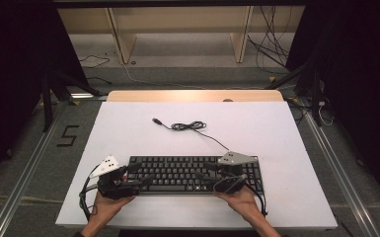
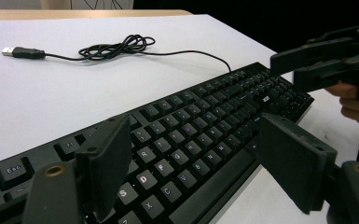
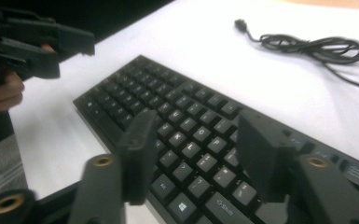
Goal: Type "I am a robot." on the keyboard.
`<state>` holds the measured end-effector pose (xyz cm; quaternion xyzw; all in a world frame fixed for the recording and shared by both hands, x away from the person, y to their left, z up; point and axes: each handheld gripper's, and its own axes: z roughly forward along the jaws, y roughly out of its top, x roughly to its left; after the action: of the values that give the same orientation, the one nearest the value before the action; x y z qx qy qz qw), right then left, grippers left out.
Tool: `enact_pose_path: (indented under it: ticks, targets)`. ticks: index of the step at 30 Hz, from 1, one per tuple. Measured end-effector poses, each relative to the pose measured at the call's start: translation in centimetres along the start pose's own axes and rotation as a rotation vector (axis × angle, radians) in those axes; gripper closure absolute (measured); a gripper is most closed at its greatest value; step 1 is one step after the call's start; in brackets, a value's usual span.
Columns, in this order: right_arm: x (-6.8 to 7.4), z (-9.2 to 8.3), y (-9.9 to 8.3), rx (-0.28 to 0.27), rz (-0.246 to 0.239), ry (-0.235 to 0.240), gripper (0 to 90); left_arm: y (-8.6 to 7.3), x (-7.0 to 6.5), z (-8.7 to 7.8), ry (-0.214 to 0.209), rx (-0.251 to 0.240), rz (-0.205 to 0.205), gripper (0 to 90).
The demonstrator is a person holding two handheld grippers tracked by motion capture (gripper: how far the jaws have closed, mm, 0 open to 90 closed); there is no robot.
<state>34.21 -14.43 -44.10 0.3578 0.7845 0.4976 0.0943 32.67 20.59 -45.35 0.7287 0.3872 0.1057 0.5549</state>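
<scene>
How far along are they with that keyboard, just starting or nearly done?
The black keyboard lies flat near the table's front edge. In hand: the left gripper and right gripper hover open over its two ends, nothing clamped. Its cable is loosely bundled behind, and the plug lies unconnected, so any lifting or plugging looks undone.

This place looks like a lab or recording studio, not a home or an office. The desk point(image 1: 128, 123) has a plain white top and stands on a grey carpet floor point(image 1: 39, 163) between metal rails point(image 1: 19, 192), with black tripod legs point(image 1: 49, 94) and dark curtains at both sides. Behind the desk, loose cables point(image 1: 271, 44) lie on the floor under a bare wooden frame point(image 1: 123, 39), and a black figure five point(image 1: 68, 135) is taped on the carpet, as a mark for a test station.
</scene>
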Motion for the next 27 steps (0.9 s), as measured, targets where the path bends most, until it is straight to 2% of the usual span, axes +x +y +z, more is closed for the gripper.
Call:
enact_pose_path:
  ticks: [11, 27]
  targets:
    - [-0.8, -3.7, -1.2, -0.079, 0.021, -0.036, 37.5, 0.0, 0.0, 0.1, -0.006, 0.007, 0.004, 25.8]
    - [-1.3, -5.8, -2.5, -0.125, 0.015, -0.074, 29.7, 0.0, -0.2, 0.2, -0.022, 0.017, 0.01, 24.6]
